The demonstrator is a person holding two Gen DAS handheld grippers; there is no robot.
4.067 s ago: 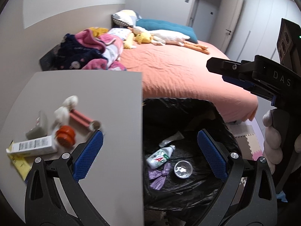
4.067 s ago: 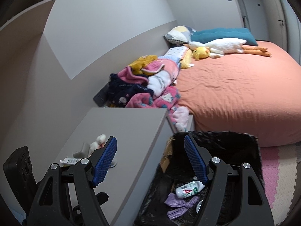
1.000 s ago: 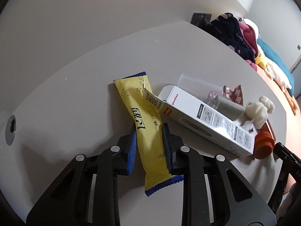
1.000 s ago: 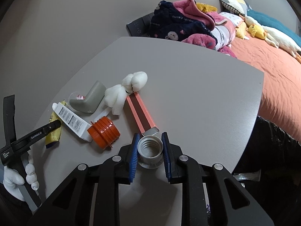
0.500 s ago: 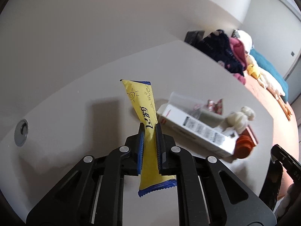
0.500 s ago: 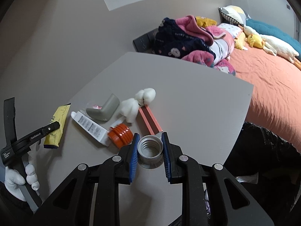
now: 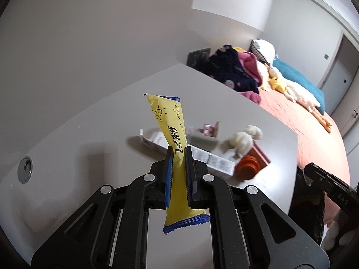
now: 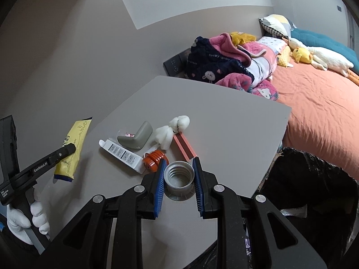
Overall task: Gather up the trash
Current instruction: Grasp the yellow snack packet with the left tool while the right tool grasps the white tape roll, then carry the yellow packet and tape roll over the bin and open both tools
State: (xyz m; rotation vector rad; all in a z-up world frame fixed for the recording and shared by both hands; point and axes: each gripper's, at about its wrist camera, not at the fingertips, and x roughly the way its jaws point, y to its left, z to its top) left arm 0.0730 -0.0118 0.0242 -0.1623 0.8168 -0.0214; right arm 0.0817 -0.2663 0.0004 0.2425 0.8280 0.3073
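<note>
The left hand-held gripper point(image 7: 178, 157) pinches a yellow wrapper point(image 7: 174, 139) raised above the tabletop point(image 7: 94, 157). The right hand-held gripper point(image 8: 178, 168) clamps a grey cap point(image 8: 178, 176) above that tabletop's near edge — just beside an orange cap point(image 8: 154, 159), with the black trash bag point(image 8: 309, 179) off to its right.

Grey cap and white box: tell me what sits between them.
The orange ribbed cap sits between the grey cap in the right gripper and the white box, in the right wrist view.
</note>
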